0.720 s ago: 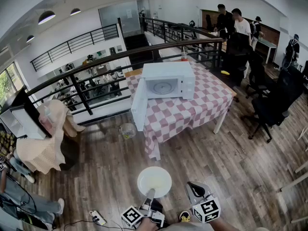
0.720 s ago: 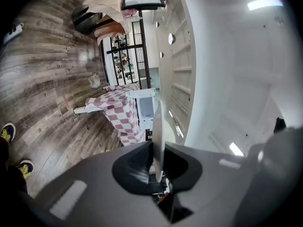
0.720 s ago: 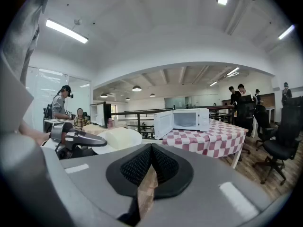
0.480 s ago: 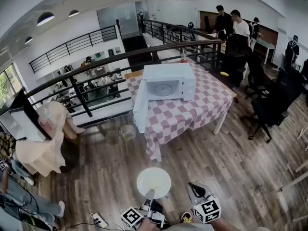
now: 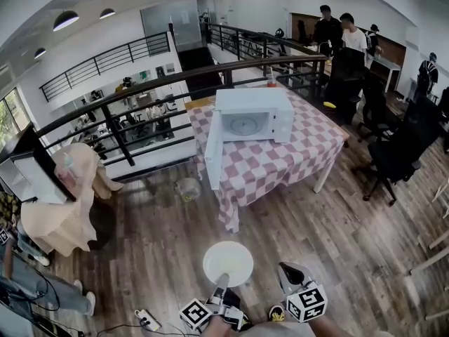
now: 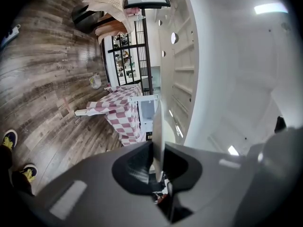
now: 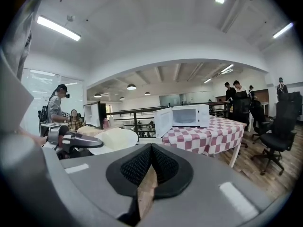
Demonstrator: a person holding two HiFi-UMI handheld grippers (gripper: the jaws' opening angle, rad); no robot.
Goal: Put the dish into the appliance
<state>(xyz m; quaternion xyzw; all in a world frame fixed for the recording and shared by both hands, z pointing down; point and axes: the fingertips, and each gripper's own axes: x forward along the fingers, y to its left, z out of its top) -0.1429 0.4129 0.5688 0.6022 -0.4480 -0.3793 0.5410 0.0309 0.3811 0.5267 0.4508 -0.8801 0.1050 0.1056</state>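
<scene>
Only slightly has the head view shifted: the one microwave [image 5: 254, 116] now sits a touch further right, and the one dish [image 5: 228, 262] stays out front, well apart from it. The left gripper [image 5: 222, 281] has its jaws clamped on the dish's near rim. The right gripper [image 5: 291, 276] has its jaws pressed together, empty. The microwave's door [image 5: 213, 149] hangs open past the left edge of the one checked surface [image 5: 280, 163]. Wooden floor [image 5: 161, 237] stretches between dish and surface; a black chair [image 5: 396, 156] stands to the right.
</scene>
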